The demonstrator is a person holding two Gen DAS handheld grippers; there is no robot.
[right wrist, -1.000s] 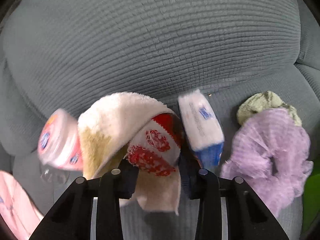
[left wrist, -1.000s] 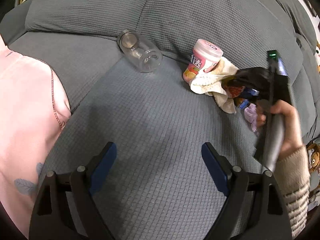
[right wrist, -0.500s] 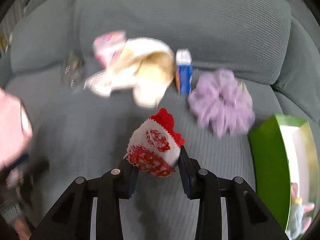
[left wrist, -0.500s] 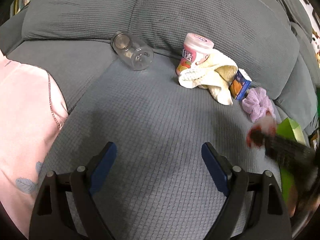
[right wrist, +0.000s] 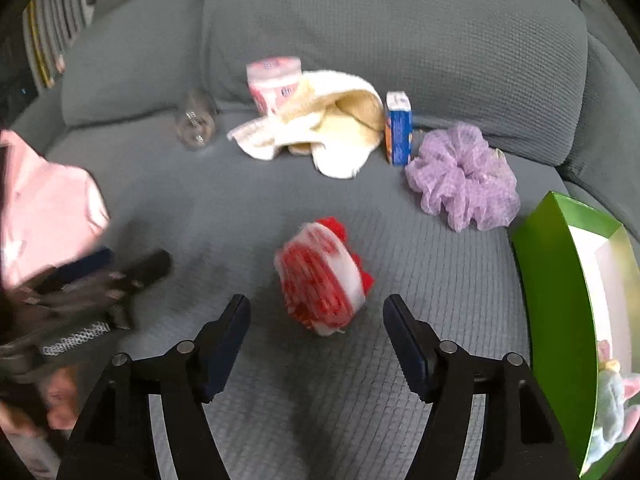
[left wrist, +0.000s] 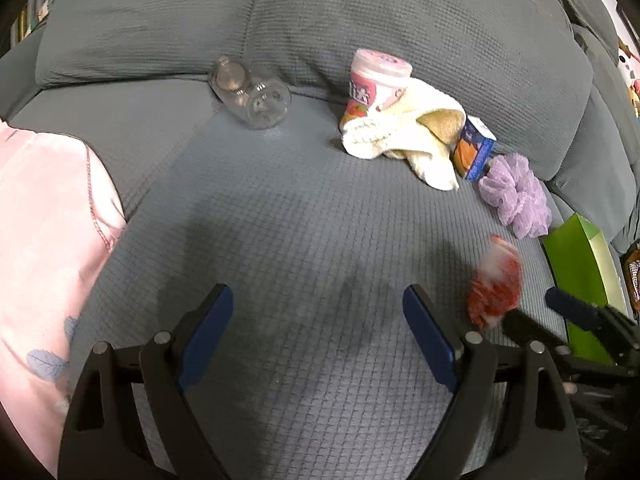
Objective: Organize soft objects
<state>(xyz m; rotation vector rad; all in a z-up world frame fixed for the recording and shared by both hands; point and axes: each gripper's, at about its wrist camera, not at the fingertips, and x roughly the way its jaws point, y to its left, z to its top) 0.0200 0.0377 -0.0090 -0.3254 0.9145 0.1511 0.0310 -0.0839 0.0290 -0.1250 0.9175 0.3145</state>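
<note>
Two grippers in play, and the R one matters right now. My right gripper [right wrist: 316,340] has its jaws opening, and the red-and-white knit piece [right wrist: 322,276] sits just ahead of the pads, between their lines but clear of both. It's blurred, so I can't tell whether it's resting on the grey sofa seat [right wrist: 280,184] or still dropping. Nothing is pressed by the pads.

Key relation: the knit piece lies straight ahead of the R jaws, centred w/ a slight lean to the L pad side. Its long axis runs roughly along the direction the fingers point, tilted a bit to the upper right, so the jaws would close across its short side. The green box [right wrist: 556,280] is off to the right of that gripper, open side up, w/ a pale plush thing already inside at the bottom edge. My guess is the knit piece belongs in that box, and it's short of it.

My left gripper [left wrist: 316,332] is spread wide and empty, over bare seat. In its view the knit piece is off to the right, past the right finger, so the R hand is plainly nearer.

Other soft stuff at the seat back: cream towel [right wrist: 320,136], purple scrunchie [right wrist: 460,176], both apart from either gripper.
</note>
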